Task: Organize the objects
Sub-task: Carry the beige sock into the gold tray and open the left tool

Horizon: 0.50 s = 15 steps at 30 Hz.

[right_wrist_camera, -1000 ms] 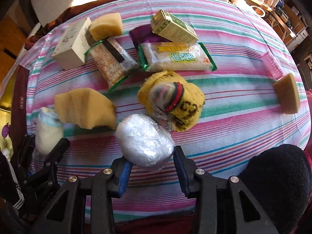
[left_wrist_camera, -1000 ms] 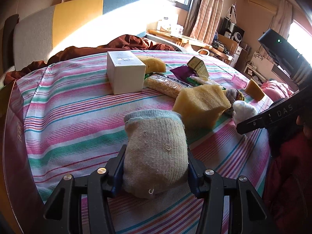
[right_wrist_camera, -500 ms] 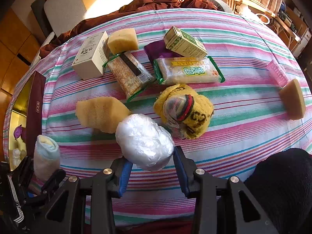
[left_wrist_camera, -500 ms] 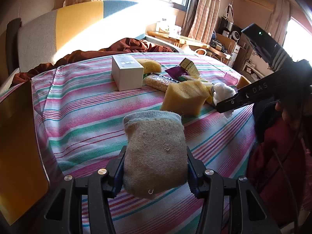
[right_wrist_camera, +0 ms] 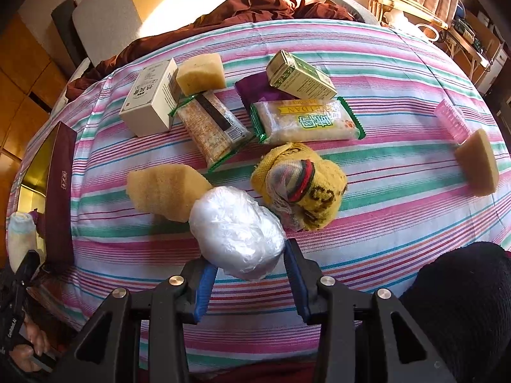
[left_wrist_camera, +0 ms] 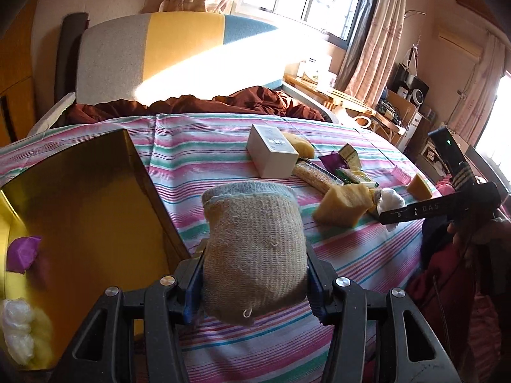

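left tongs (left_wrist_camera: 254, 282): pinching sock (left_wrist_camera: 254, 249), upright; box (left_wrist_camera: 80, 204) just left, nearer this hand
right tongs (right_wrist_camera: 247, 273): pinching bag (right_wrist_camera: 236, 234); box (right_wrist_camera: 59, 191) far left

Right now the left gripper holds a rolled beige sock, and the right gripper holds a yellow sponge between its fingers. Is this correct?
Not quite. The left gripper does hold the rolled beige sock, but the right gripper holds a white plastic-wrapped bundle, not a sponge. The right wrist view shows it; the nearest yellow sponge lies on the striped cloth beside the bundle.
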Each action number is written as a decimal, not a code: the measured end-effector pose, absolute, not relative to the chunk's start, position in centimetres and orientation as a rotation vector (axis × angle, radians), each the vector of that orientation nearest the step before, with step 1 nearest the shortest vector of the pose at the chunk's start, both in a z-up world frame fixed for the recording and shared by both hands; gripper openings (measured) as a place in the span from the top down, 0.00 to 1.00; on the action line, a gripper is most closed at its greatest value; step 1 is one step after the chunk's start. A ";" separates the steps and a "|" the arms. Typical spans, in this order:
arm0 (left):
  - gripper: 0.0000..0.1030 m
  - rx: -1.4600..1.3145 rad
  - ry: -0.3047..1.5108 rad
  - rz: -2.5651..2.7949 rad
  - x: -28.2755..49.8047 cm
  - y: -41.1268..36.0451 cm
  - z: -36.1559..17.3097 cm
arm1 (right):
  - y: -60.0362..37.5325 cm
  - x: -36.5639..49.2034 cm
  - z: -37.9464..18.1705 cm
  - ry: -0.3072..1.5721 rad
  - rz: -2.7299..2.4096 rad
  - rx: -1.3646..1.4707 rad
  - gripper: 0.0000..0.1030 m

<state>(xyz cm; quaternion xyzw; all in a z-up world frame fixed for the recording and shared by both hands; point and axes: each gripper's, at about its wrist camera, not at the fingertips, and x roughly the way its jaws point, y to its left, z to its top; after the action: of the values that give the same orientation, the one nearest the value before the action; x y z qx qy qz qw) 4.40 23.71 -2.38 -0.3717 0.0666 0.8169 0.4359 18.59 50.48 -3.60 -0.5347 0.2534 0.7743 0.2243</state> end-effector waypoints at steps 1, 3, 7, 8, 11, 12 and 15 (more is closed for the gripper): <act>0.48 -0.929 0.161 2.050 4.0 23.2 -2.2 | 50.5 18.6 -3.6 0.700 2.138 -1.474 0.60; 0.48 -0.941 0.146 2.081 3.0 22.2 -1.8 | 50.4 18.6 -3.6 0.702 2.142 -1.469 0.60; 0.48 -0.992 0.106 2.166 -0.3 19.1 -1.2 | 50.4 18.7 -3.5 0.706 2.151 -1.463 0.60; 0.48 -1.011 0.094 2.191 -1.3 18.2 -1.2 | 50.4 18.7 -3.5 0.706 2.153 -1.462 0.60; 0.48 -1.073 0.067 2.270 -4.3 15.3 -1.4 | 50.4 18.7 -3.4 0.711 2.156 -1.455 0.60; 0.48 -1.095 0.057 2.293 -5.2 14.3 -1.5 | 50.4 18.7 -3.5 0.712 2.156 -1.454 0.60; 0.48 -1.149 0.058 2.346 -7.7 12.0 -1.9 | 50.4 18.7 -3.5 0.712 2.156 -1.455 0.60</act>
<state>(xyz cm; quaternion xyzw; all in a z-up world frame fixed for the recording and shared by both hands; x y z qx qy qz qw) -7.70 12.02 -1.86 -0.4244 0.0213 0.8667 0.2612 18.71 50.40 -3.47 -0.5262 0.2575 0.7799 0.2207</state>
